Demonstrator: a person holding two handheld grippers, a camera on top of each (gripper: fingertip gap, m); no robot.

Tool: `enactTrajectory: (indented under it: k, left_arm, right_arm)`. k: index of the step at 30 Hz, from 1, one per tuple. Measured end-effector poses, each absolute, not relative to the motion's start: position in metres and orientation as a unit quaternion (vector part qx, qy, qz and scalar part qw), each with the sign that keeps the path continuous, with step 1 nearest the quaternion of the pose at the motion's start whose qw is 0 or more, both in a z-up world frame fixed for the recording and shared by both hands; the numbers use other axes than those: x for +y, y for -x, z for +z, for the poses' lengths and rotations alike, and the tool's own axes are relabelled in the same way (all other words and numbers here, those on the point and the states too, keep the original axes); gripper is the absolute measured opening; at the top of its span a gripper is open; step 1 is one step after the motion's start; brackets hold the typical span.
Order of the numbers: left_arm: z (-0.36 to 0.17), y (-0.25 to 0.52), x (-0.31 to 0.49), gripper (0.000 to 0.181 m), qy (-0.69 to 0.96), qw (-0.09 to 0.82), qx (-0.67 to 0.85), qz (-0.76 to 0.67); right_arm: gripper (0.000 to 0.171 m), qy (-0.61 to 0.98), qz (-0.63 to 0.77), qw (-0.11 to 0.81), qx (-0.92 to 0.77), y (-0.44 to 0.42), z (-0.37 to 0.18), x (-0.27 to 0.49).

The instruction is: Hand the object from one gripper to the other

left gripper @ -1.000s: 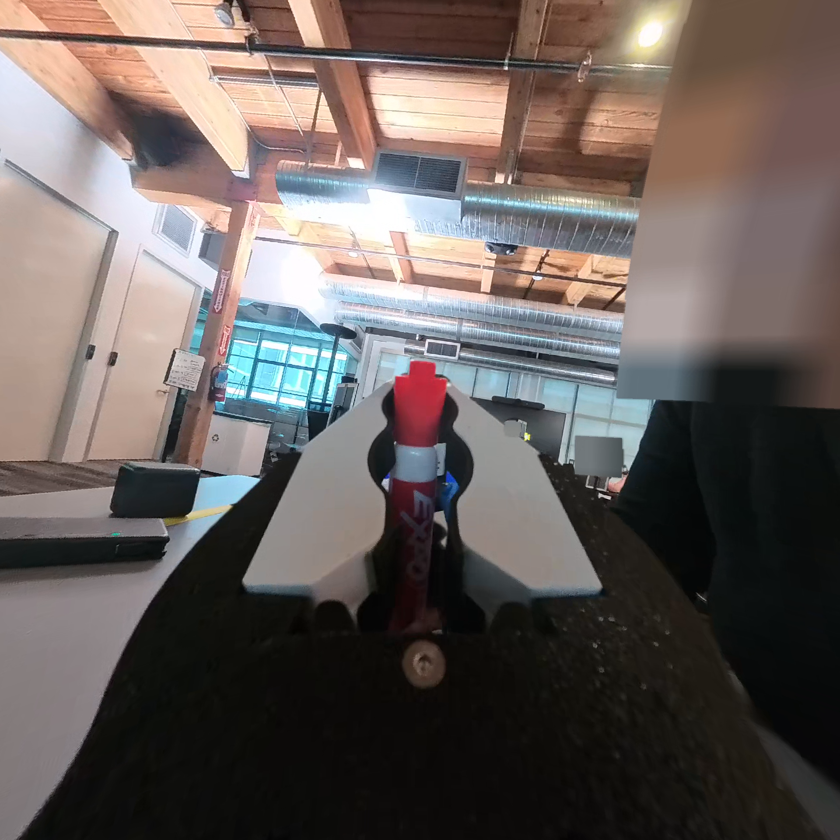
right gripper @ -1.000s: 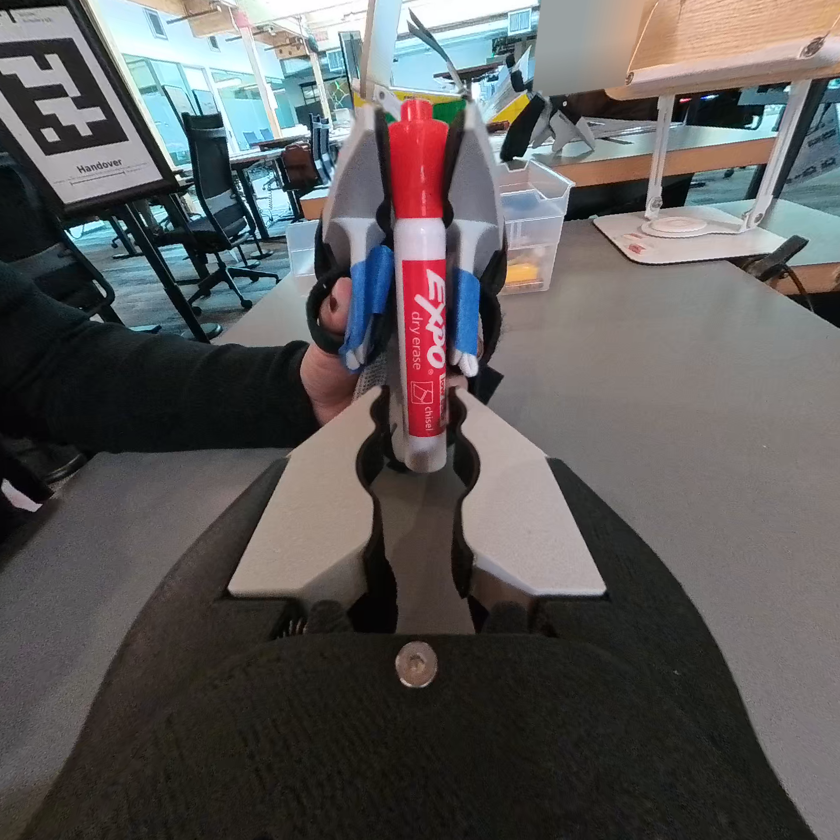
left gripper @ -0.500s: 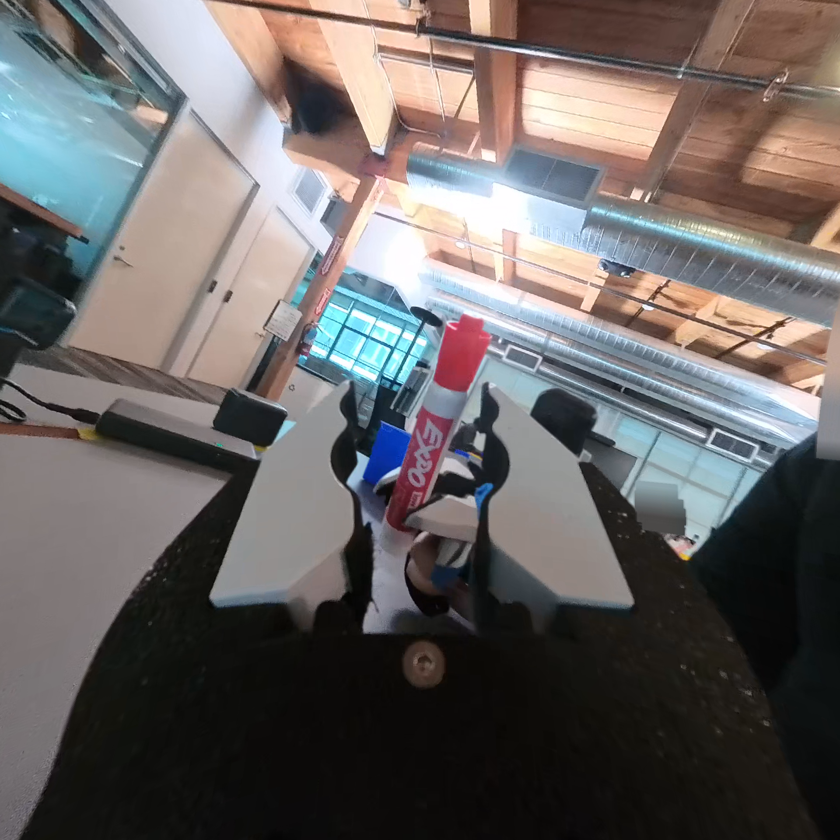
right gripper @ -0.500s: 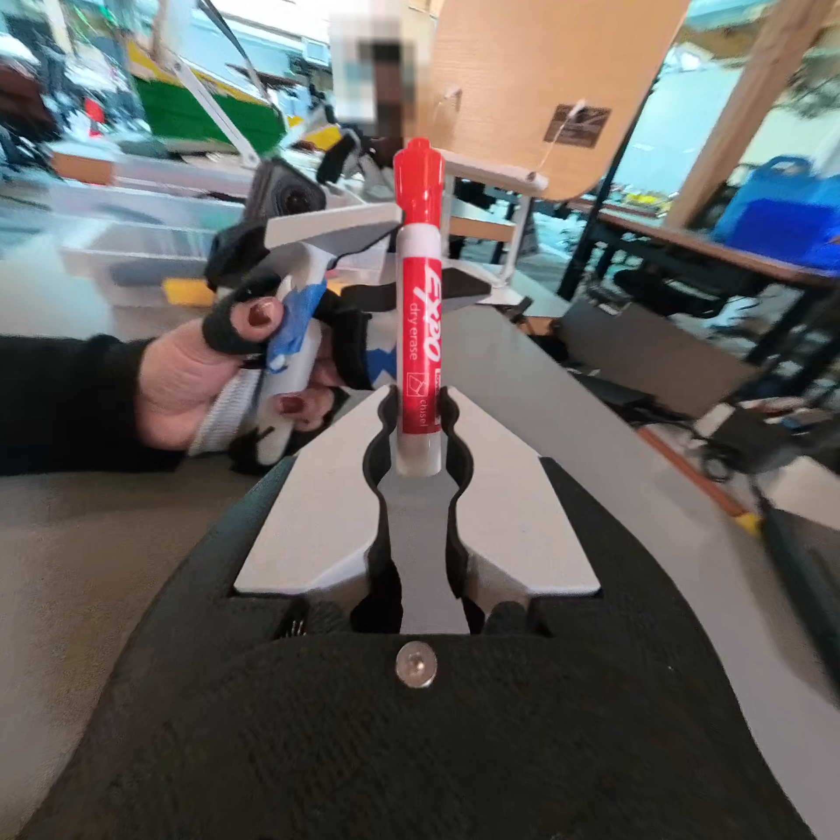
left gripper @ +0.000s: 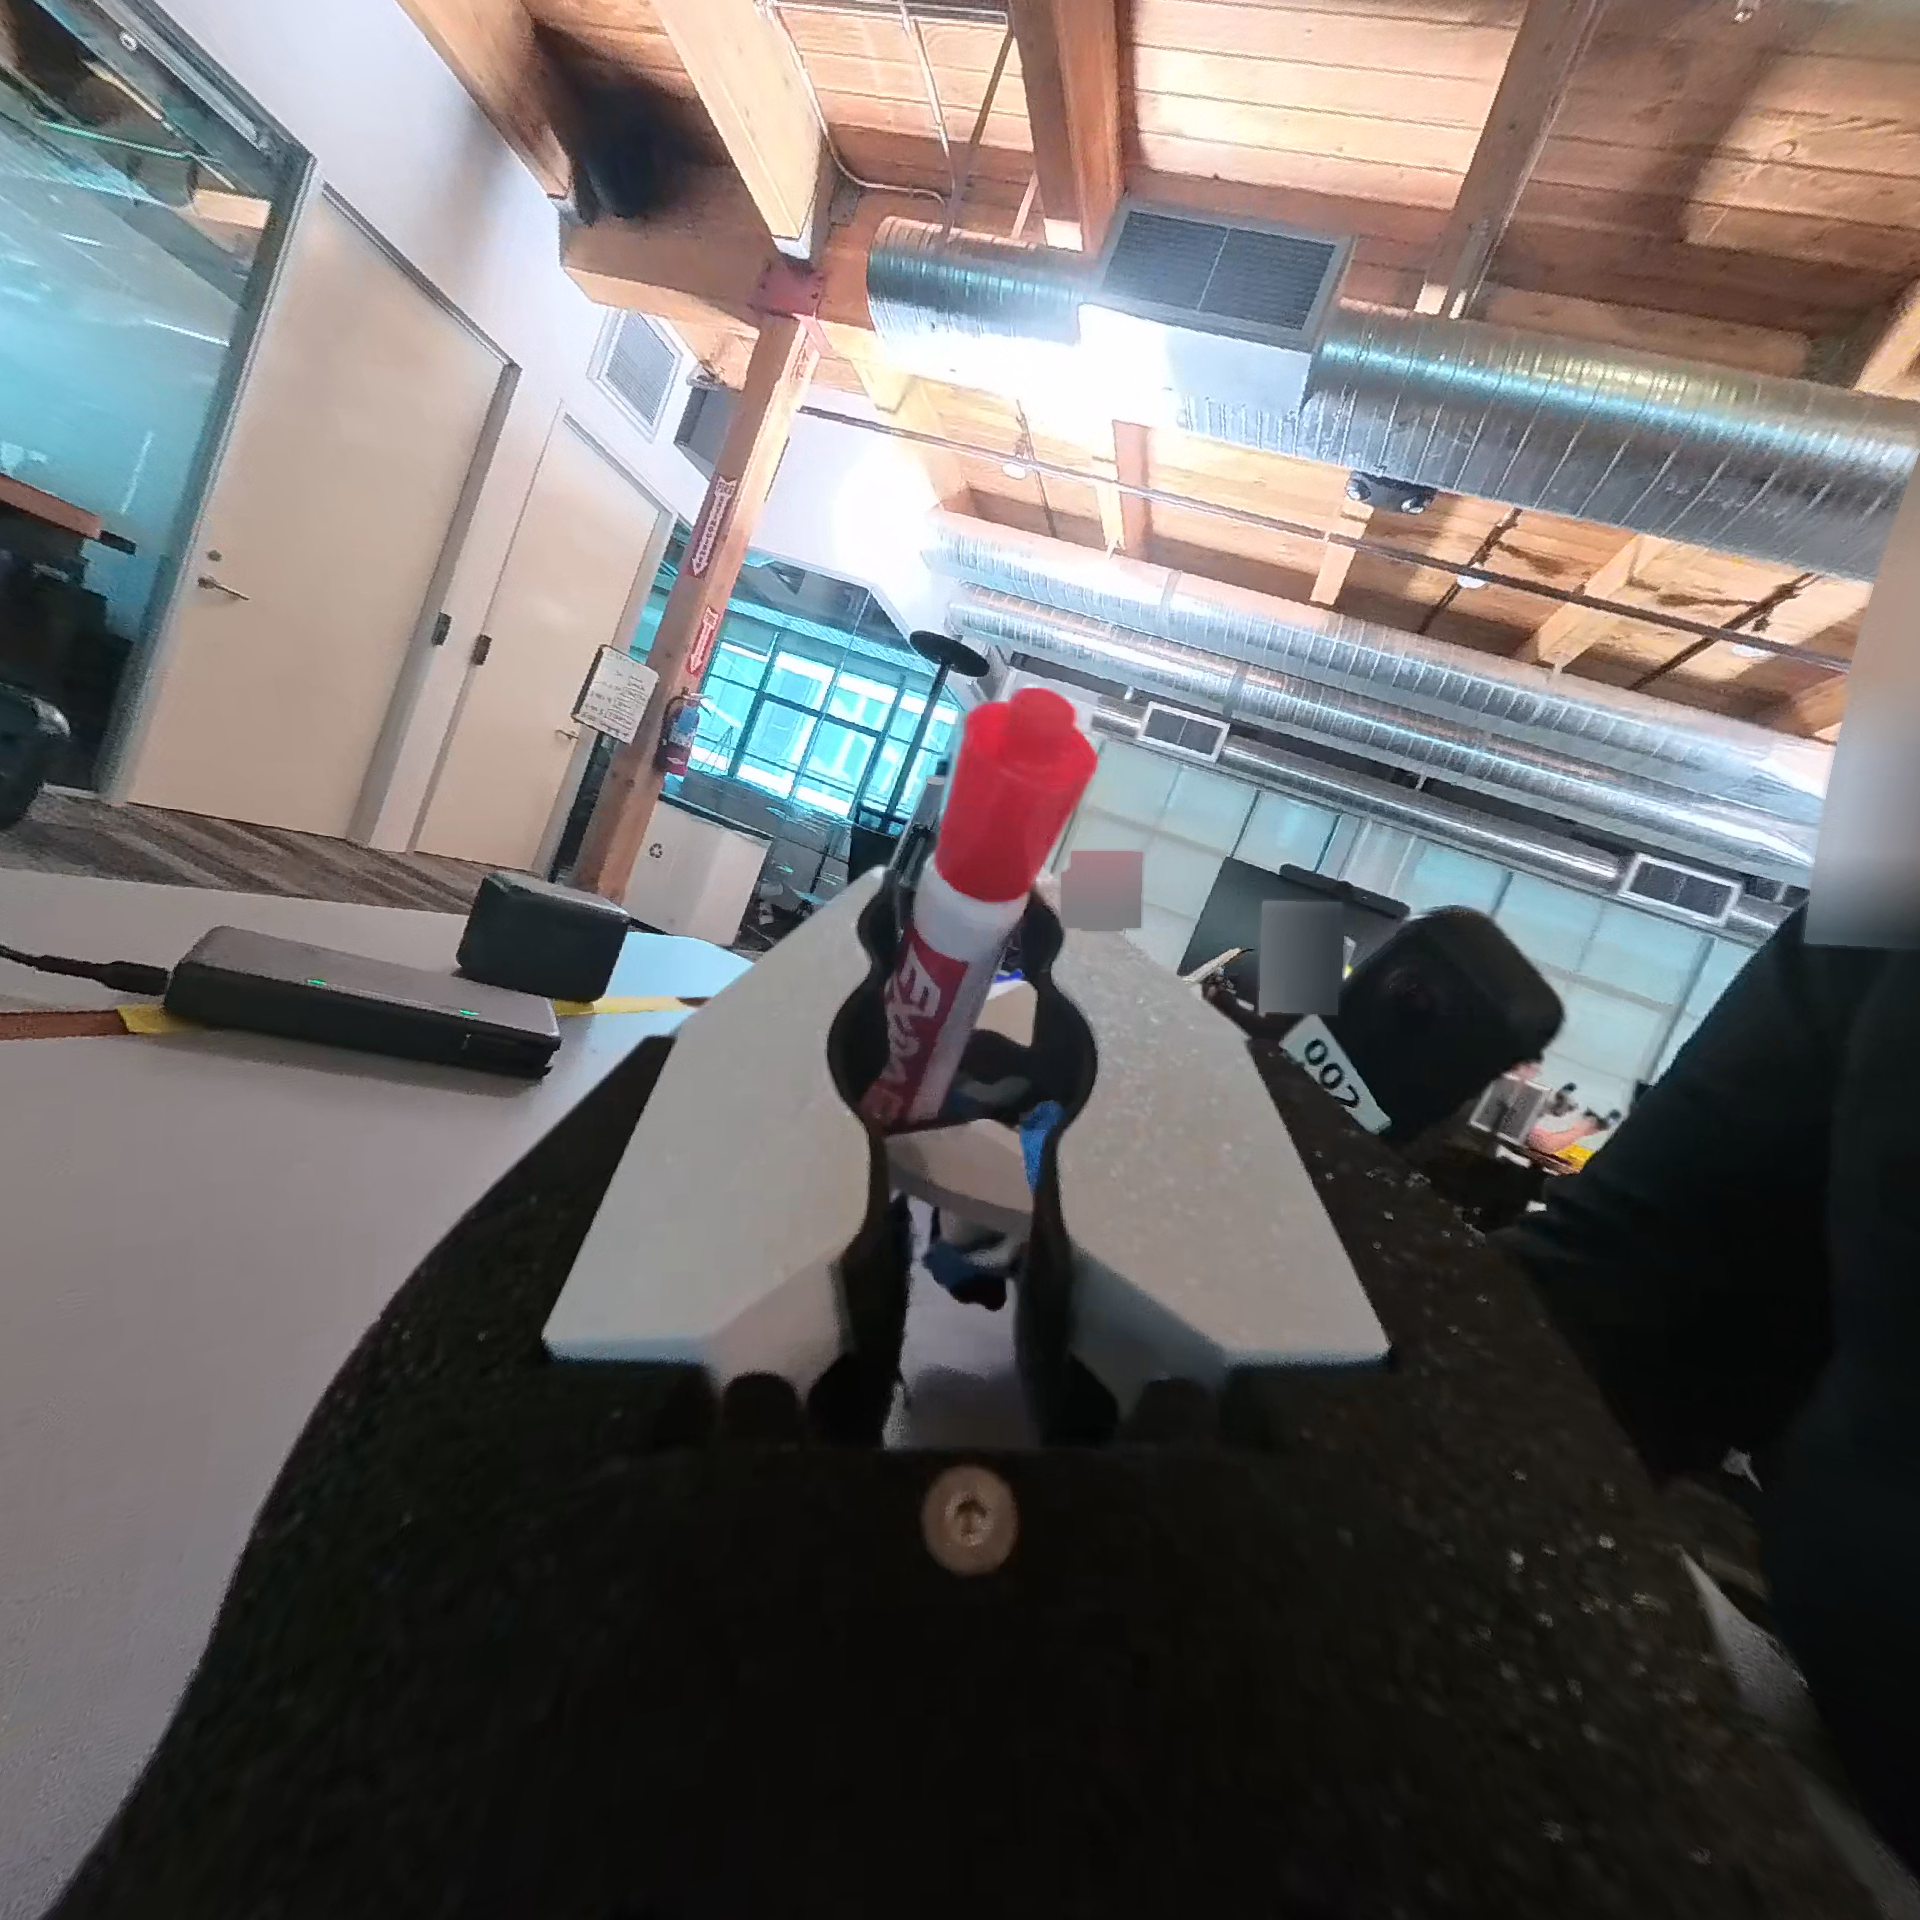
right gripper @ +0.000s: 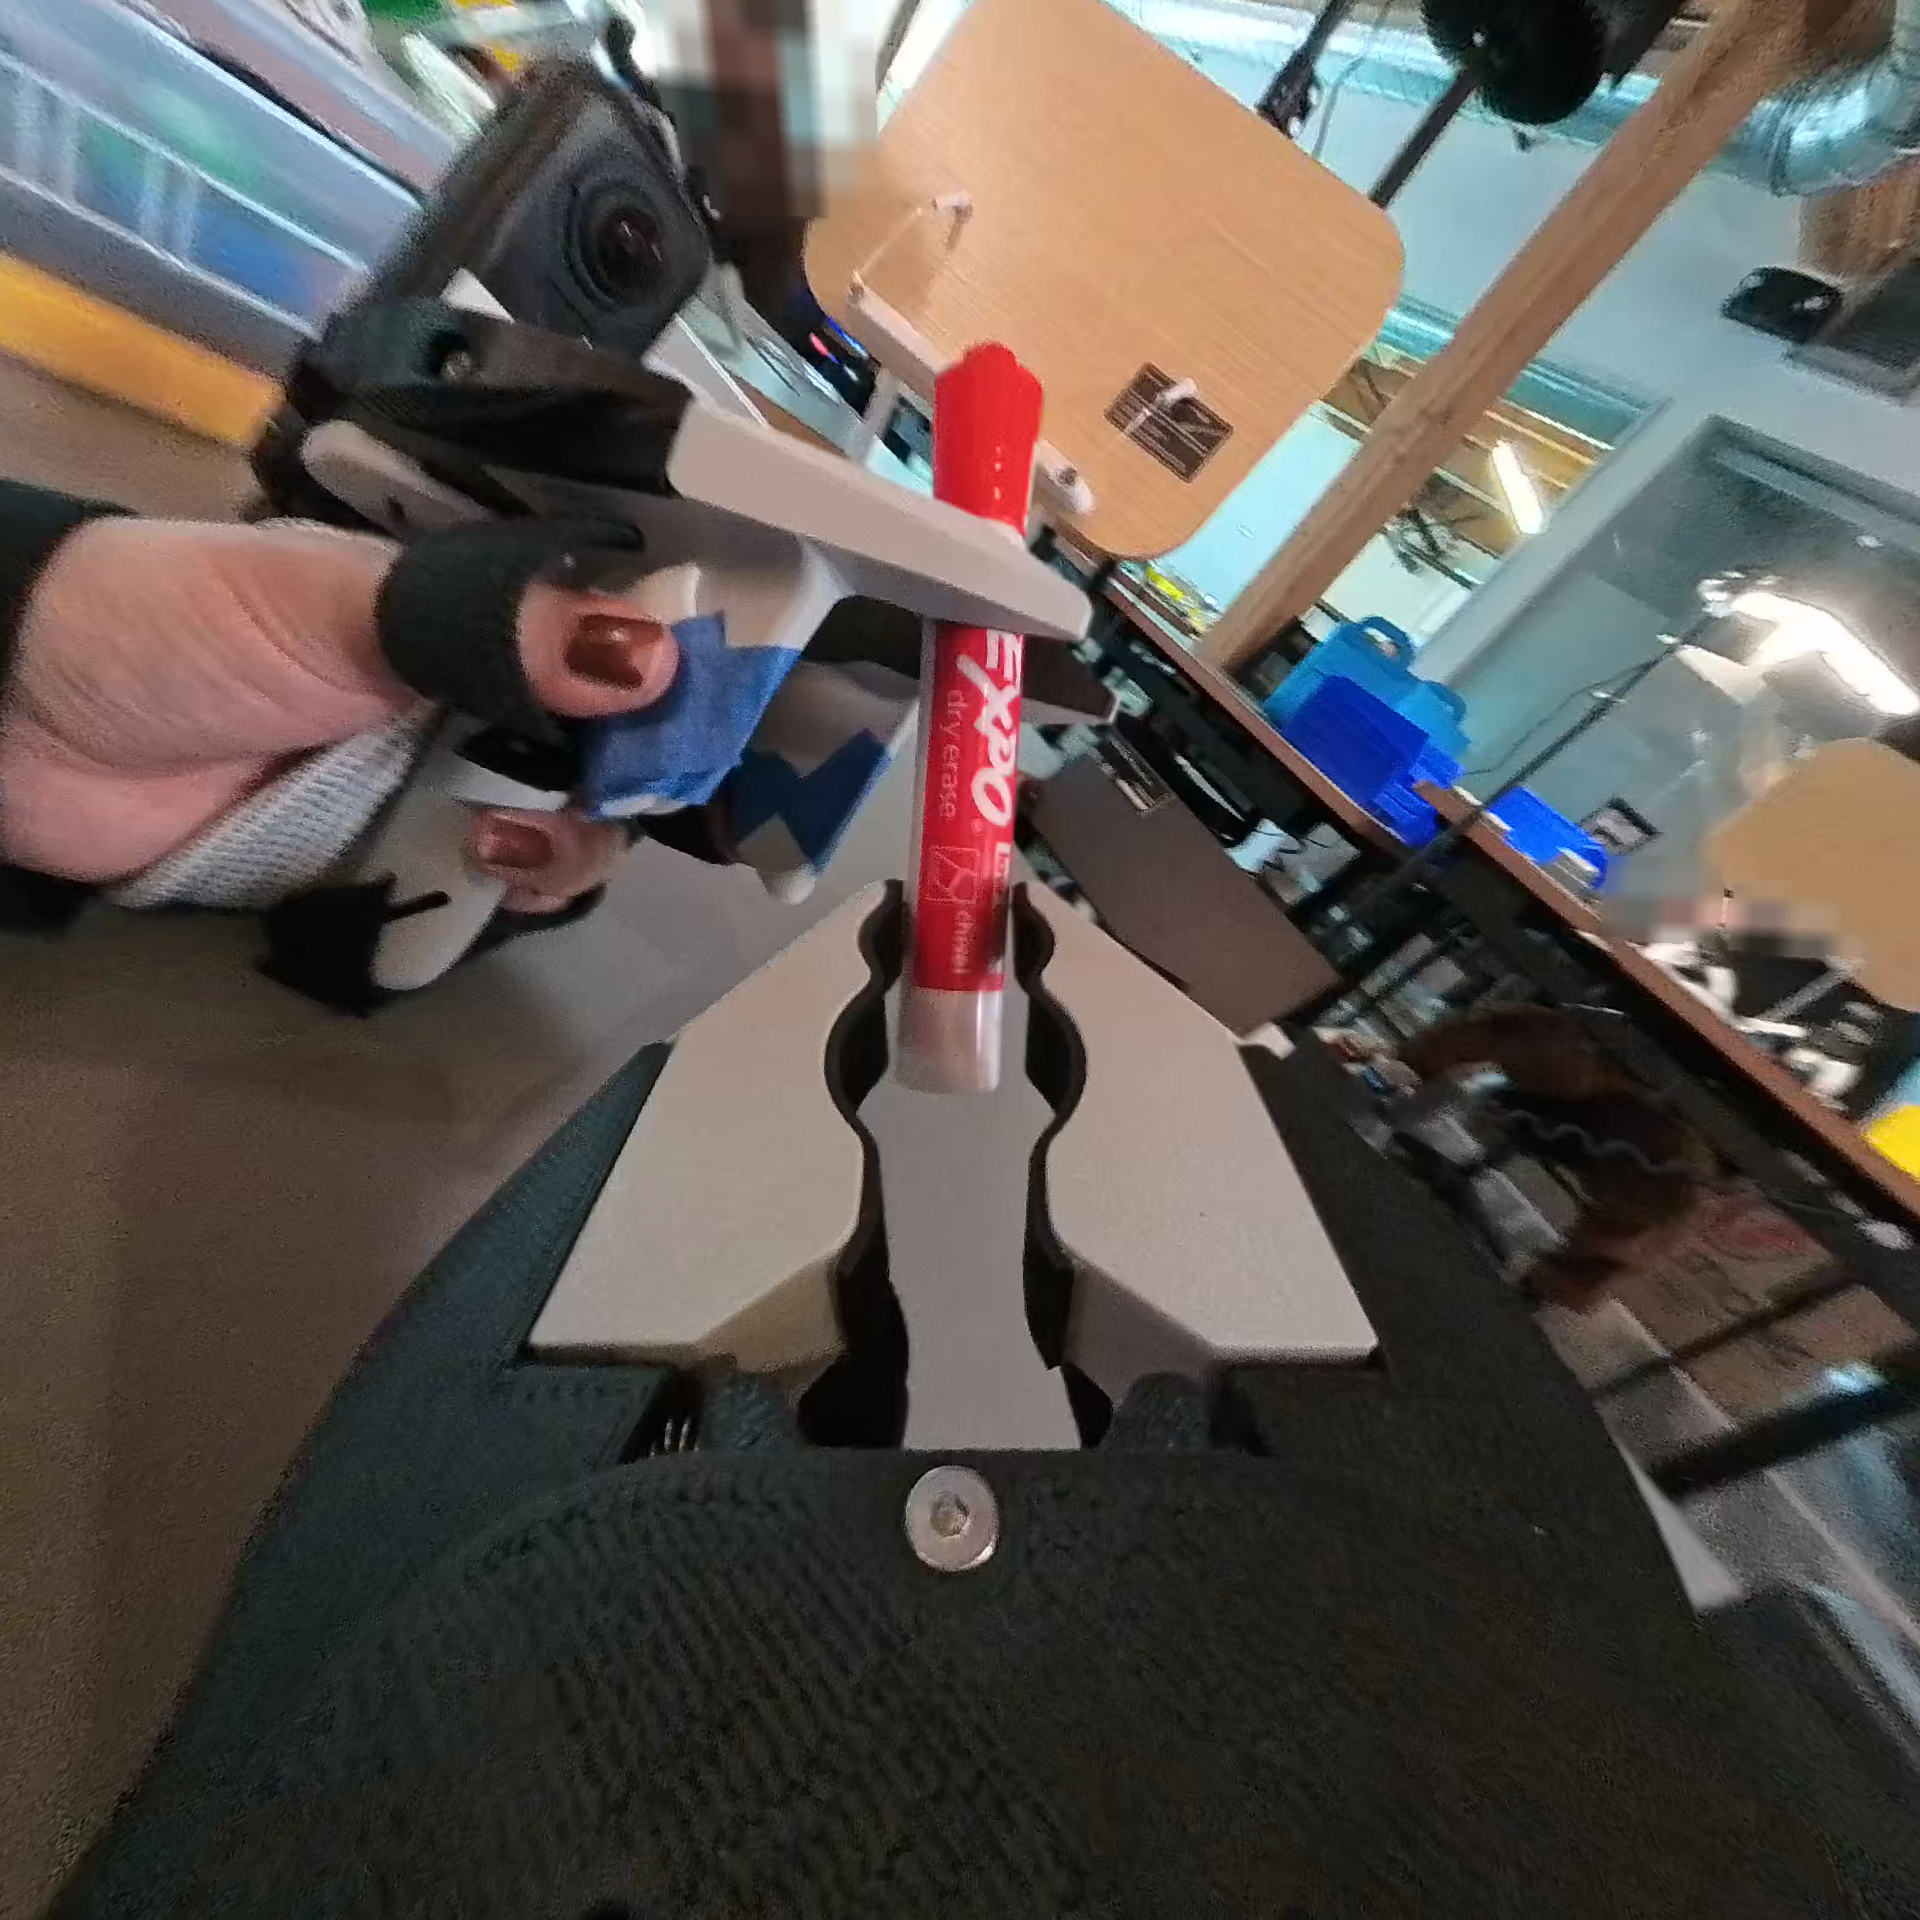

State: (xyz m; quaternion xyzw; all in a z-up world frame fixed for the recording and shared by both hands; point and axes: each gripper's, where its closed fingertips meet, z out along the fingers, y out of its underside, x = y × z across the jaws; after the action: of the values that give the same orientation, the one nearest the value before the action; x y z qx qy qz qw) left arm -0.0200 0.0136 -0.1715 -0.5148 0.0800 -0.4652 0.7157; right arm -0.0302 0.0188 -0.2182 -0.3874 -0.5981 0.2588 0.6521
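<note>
1. Nearest, the right gripper [right gripper: 954, 935] pinches the white bottom end of the red marker [right gripper: 971, 748] between its narrowed fingertips. This grip looks like the one carrying the load, so it should stay firm until the other side has taken hold.
2. Just beyond, the marker stands nearly upright in the air, cap up, with both grippers around it. It is well above the grey table [right gripper: 156, 1143].
3. Farther up the barrel, the left gripper [left gripper: 961, 925] comes in from the left and crosses the marker roughly at right angles. Its two fingers sit on either side of the barrel just under the cap. They are drawn in narrow, but I cannot tell whether they press on the barrel or only flank it.
4. For a clean handover, I judge that the left fingers should close squarely on the barrel. Only after that should the right fingers open, so one grip always holds.
5. The receiving grip sits high and the marker is smooth and round. A slanted squeeze could therefore twist it or let it slide, so the hand [right gripper: 187, 707] should hold level.
6. Far left on the table lie a dark power bank [left gripper: 353, 1003] and a small black box [left gripper: 542, 935]. Both are well apart from the exchange and need no care.
</note>
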Motion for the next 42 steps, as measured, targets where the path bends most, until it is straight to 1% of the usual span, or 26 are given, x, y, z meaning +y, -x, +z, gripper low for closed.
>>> enactTrajectory:
  k: [2,4,7,9,11,12,13,14,16,18,19,21,22,24,25,27,28,29,32,34,35,36,37,39,41,42]
  left_arm:
    - [-0.168,0.019,0.009,0.017,0.502,0.714,0.088,-0.480]
    - [-0.163,0.019,0.005,0.017,0.483,0.710,0.089,-0.505]
    - [-0.157,0.016,-0.003,0.017,0.459,0.704,0.105,-0.531]
    - [-0.156,0.011,-0.006,0.017,0.458,0.700,0.124,-0.534]
    - [-0.157,0.007,-0.007,0.018,0.463,0.696,0.135,-0.532]
    - [-0.158,0.006,-0.007,0.018,0.464,0.694,0.138,-0.533]
    - [-0.158,0.004,-0.008,0.017,0.462,0.690,0.141,-0.539]
    - [-0.157,0.003,-0.009,0.017,0.459,0.686,0.140,-0.547]
    - [-0.158,0.005,-0.006,0.017,0.460,0.686,0.126,-0.549]
    - [-0.160,0.010,-0.001,0.019,0.468,0.688,0.110,-0.543]
    - [-0.161,0.012,0.003,0.028,0.476,0.690,0.102,-0.535]
    - [-0.169,0.024,0.018,0.070,0.519,0.710,0.067,-0.471]
    - [-0.172,0.030,0.023,0.082,0.540,0.729,0.064,-0.416]
    - [-0.179,0.043,0.030,0.099,0.591,0.760,0.084,-0.257]
    - [-0.185,0.049,0.032,0.100,0.618,0.761,0.109,-0.163]
    - [-0.196,0.063,0.035,0.096,0.657,0.735,0.168,0.034]
    - [-0.201,0.072,0.035,0.092,0.665,0.709,0.195,0.128]
    - [-0.204,0.078,0.034,0.092,0.664,0.682,0.223,0.210]
    - [-0.216,0.079,0.036,0.088,0.634,0.590,0.321,0.382]
    - [-0.230,0.067,0.040,0.081,0.610,0.537,0.392,0.432]
    - [-0.236,0.060,0.041,0.075,0.598,0.519,0.418,0.445]
    - [-0.240,0.052,0.042,0.066,0.586,0.506,0.443,0.452]
    - [-0.243,0.046,0.043,0.056,0.575,0.504,0.458,0.453]
    - [-0.249,0.041,0.043,0.043,0.580,0.500,0.469,0.440]
    - [-0.249,0.045,0.041,0.019,0.592,0.495,0.463,0.436]
    - [-0.250,0.046,0.041,0.019,0.596,0.494,0.463,0.432]
  right_arm:
    - [0.035,0.391,0.317,0.621,-0.600,0.031,-0.219,0.011]
    - [0.041,0.399,0.402,0.568,-0.597,0.032,-0.218,0.000]
    - [0.033,0.393,0.574,0.432,-0.574,0.024,-0.211,-0.023]
    - [0.035,0.396,0.665,0.332,-0.540,0.017,-0.205,-0.029]
    - [0.034,0.403,0.715,0.243,-0.518,0.012,-0.206,-0.032]
    - [0.029,0.405,0.726,0.210,-0.515,0.011,-0.208,-0.033]
    - [0.019,0.408,0.731,0.190,-0.512,0.010,-0.210,-0.034]
    - [0.018,0.411,0.731,0.187,-0.512,0.011,-0.210,-0.033]
    - [0.018,0.420,0.715,0.210,-0.518,0.013,-0.213,-0.030]
    - [0.018,0.432,0.689,0.259,-0.521,0.017,-0.214,-0.022]
    - [0.018,0.439,0.673,0.292,-0.519,0.019,-0.213,-0.015]
    - [0.019,0.463,0.632,0.358,-0.508,0.021,-0.213,0.004]
    - [0.018,0.477,0.609,0.389,-0.501,0.021,-0.214,0.015]
    - [0.018,0.513,0.545,0.444,-0.492,0.019,-0.219,0.039]
    - [0.018,0.532,0.509,0.466,-0.490,0.017,-0.224,0.051]
    - [0.019,0.555,0.441,0.495,-0.502,0.014,-0.233,0.066]
    - [0.019,0.557,0.410,0.502,-0.519,0.014,-0.239,0.068]
    - [0.018,0.556,0.379,0.510,-0.536,0.014,-0.243,0.070]
    - [0.018,0.526,0.298,0.531,-0.594,0.017,-0.254,0.064]
    - [0.019,0.496,0.268,0.540,-0.624,0.020,-0.256,0.054]
    - [0.019,0.481,0.257,0.544,-0.637,0.022,-0.257,0.049]
    - [0.019,0.468,0.245,0.549,-0.648,0.023,-0.258,0.045]
    - [0.019,0.456,0.233,0.554,-0.656,0.024,-0.258,0.042]
    - [0.019,0.438,0.216,0.562,-0.668,0.024,-0.258,0.038]
    - [0.018,0.427,0.215,0.565,-0.672,0.025,-0.258,0.035]
    - [0.019,0.421,0.221,0.572,-0.668,0.025,-0.255,0.033]
